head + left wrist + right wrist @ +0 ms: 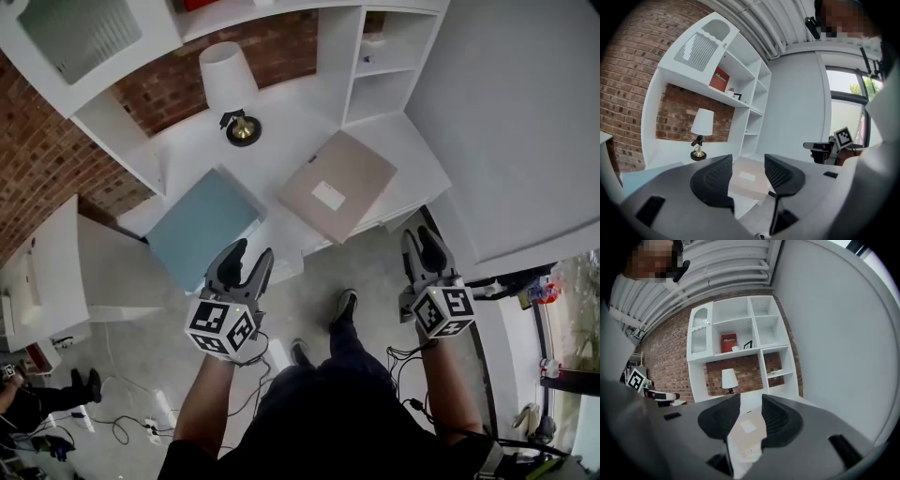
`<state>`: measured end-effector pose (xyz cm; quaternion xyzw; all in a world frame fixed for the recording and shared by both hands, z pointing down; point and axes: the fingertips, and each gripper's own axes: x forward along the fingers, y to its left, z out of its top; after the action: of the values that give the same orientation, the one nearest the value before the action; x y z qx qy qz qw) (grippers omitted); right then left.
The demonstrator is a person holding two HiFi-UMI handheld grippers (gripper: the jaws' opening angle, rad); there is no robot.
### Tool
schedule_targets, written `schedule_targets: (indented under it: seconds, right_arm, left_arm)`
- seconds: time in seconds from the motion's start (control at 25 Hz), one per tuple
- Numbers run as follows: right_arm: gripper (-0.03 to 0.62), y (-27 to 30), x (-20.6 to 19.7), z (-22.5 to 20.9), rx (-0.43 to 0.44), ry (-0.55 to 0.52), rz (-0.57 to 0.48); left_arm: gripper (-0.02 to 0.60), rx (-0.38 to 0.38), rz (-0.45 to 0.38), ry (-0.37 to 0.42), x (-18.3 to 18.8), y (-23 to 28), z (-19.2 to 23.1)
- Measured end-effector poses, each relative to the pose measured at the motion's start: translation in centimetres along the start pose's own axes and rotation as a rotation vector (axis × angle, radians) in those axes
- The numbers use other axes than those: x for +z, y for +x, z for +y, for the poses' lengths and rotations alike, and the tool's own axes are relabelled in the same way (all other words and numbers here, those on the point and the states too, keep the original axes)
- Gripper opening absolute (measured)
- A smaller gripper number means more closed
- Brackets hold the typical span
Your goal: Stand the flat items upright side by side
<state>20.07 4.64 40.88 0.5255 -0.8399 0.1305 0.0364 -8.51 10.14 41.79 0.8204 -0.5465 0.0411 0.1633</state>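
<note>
— What do we see only from the head view?
— The blue flat item (202, 225) and beige flat item (337, 183) lying flat on the white counter (291, 122), apart. Our left tongs (249, 255) and right tongs (421, 236) hang just off its edge, both spread and empty.
— And from the gripper views?
— A red book (729, 342) on an upper shelf (736, 352), its white print too small for us to read. We can make out no writing on the beige item's white label (329, 195).

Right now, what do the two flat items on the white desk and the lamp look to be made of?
The beige flat item: probably card or a book cover, matte, with a white label on top. The teal flat item: similar stiff board, matte, even in colour. The lamp: white shade, likely fabric or paper; shiny brass-coloured metal stem on a dark foot.
</note>
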Motion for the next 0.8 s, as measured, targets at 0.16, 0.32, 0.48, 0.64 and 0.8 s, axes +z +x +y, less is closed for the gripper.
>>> schedule_targets:
  seconds: [0.16,0.32,0.48,0.64,0.8]
  right_arm:
    - [0.149,4.8,0.3,-2.2,0.067,0.031,0.027]
    - [0.165,9.2,0.9,-5.9,0.107,0.046,0.059]
    - [0.197,12.7,0.3,-9.4,0.144,0.087,0.13]
    - [0.207,15.9,-0.2,-12.6,0.173,0.095,0.197]
    - [0.216,19.2,-1.4,-15.3,0.225,0.083,0.266]
  left_arm:
    - [0.202,0.011,0.036,-0.013,0.7,3.8,0.6]
    - [0.202,0.047,0.074,-0.036,0.7,8.1,0.9]
    - [0.204,0.104,0.133,-0.067,-0.2,11.6,1.6]
    - [0.206,0.152,0.181,-0.174,-1.6,14.3,2.4]
    - [0.207,0.203,0.246,-0.284,-4.3,16.4,2.9]
